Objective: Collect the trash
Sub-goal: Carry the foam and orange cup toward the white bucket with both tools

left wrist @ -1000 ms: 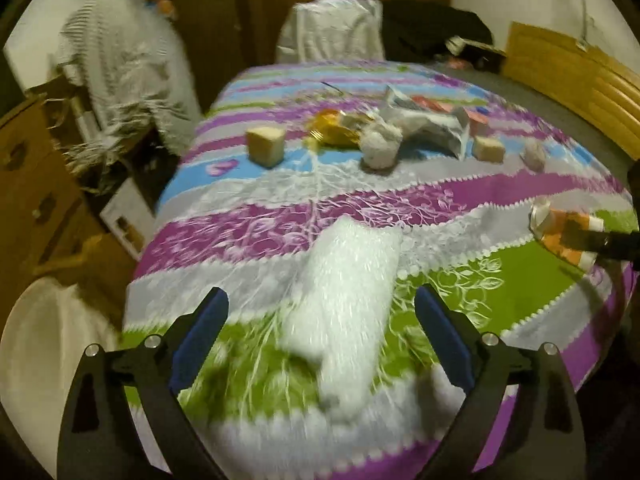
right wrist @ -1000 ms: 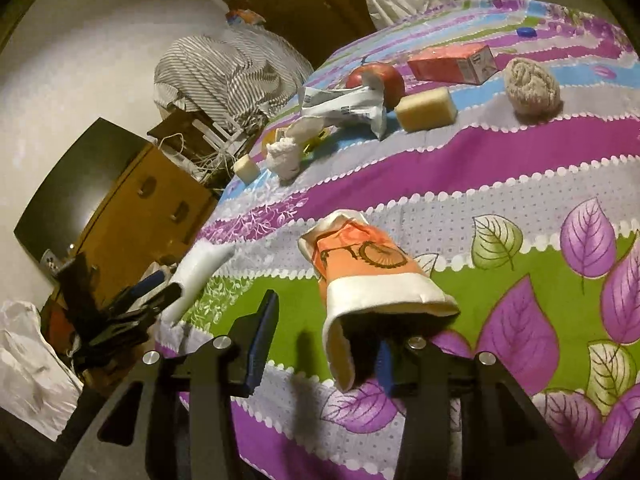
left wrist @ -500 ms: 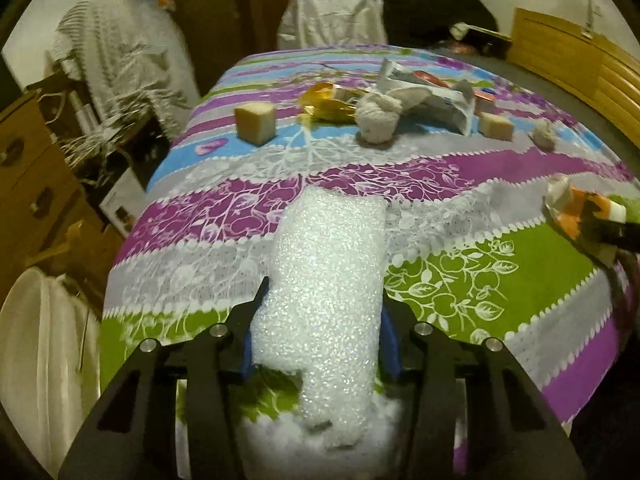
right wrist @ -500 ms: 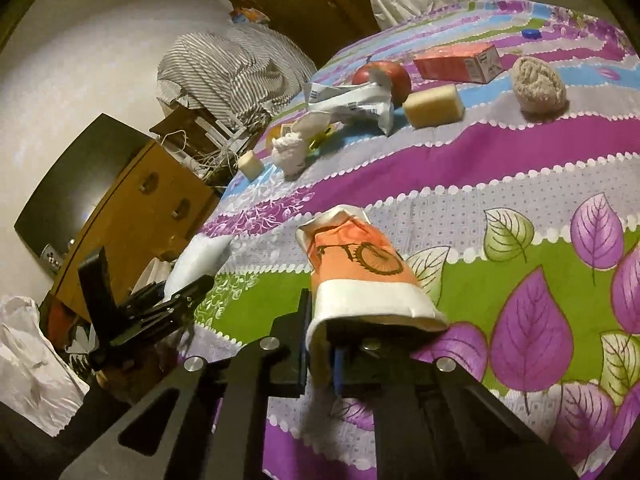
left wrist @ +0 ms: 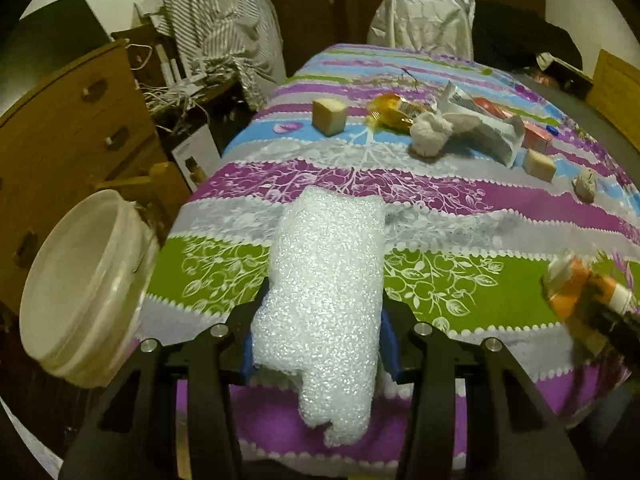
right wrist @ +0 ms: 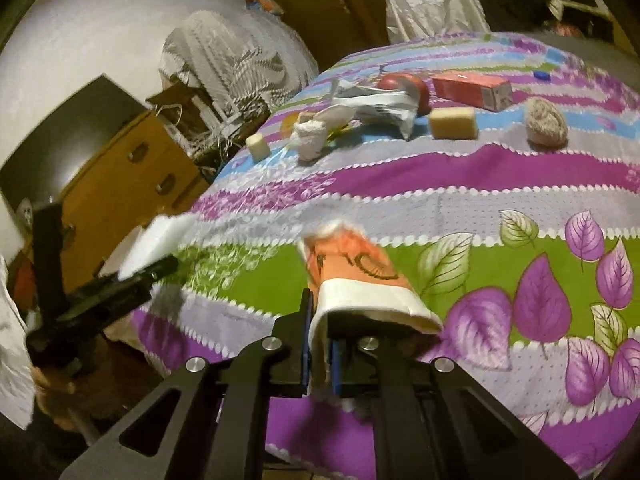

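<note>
We've got both pieces off the bed: L gripper [left wrist: 320, 344] clamped on foam sheet [left wrist: 324, 300], R gripper [right wrist: 320, 356] pinching paper cup [right wrist: 356, 280]. Next: swing L over bucket [left wrist: 80, 280], drop.

A bedspread [left wrist: 460, 216] striped in purple, grey, green and blue, printed with leaves and branches, fills the middle of the scene. To its left stands a wooden dresser [left wrist: 60, 132] with a dark flat panel [right wrist: 68, 128] leaning on top against the white wall [right wrist: 80, 20]. Just beyond the dresser a tangle of white wires [left wrist: 176, 96] hangs over its far end, and a white box [left wrist: 196, 156] stands on the floor between dresser and bed. A striped cloth [left wrist: 216, 12] is heaped farther back on the left. At the far end a crumpled white cloth [left wrist: 424, 20] sits beside a dark cloth [left wrist: 516, 36], before brown wooden doors [left wrist: 340, 0]. A wooden board [left wrist: 616, 84] lines the far right.
</note>
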The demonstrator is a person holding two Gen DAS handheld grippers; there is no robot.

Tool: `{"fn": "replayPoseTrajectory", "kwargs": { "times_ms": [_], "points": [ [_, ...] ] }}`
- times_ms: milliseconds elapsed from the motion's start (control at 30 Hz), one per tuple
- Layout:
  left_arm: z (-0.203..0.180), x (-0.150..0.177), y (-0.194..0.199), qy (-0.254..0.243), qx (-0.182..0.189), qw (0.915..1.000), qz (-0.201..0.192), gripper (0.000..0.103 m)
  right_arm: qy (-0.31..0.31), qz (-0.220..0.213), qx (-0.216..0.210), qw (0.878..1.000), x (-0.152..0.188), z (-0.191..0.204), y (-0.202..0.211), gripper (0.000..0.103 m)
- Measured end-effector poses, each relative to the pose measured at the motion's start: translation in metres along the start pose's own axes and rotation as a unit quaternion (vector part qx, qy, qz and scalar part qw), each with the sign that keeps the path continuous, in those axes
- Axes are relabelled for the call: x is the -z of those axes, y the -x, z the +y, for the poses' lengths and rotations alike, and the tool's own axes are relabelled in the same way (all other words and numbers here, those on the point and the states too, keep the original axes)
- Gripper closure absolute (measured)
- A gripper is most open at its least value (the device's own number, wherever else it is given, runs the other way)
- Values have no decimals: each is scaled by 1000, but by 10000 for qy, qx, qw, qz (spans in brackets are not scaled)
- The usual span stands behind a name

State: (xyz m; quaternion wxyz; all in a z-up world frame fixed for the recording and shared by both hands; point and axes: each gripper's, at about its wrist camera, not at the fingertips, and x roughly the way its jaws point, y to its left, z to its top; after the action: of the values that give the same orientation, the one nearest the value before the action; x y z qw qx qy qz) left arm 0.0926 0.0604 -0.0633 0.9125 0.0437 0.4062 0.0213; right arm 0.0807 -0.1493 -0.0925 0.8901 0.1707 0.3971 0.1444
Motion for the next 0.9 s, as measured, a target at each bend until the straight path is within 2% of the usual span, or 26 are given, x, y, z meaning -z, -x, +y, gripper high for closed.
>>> {"fn": "replayPoseTrajectory", "kwargs": {
  "times_ms": [200, 400, 667, 900],
  "points": [
    [12, 5, 15, 156, -185, 9996, -145, 58, 278, 89, 7, 9996, 1, 24, -1, 94],
    [50, -6, 34, 446, -427, 9971, -436, 58, 837, -86, -177, 9963, -27, 74, -2, 95],
    [129, -23, 58, 882, -938, 9889, -738, 58, 1480, -156, -639, 9868, -76, 174, -32, 96],
    [196, -28, 71, 1224, -1471, 9784, -778, 58, 2111, -105, -1003, 9722, -99, 269, -61, 96]
  ]
}}
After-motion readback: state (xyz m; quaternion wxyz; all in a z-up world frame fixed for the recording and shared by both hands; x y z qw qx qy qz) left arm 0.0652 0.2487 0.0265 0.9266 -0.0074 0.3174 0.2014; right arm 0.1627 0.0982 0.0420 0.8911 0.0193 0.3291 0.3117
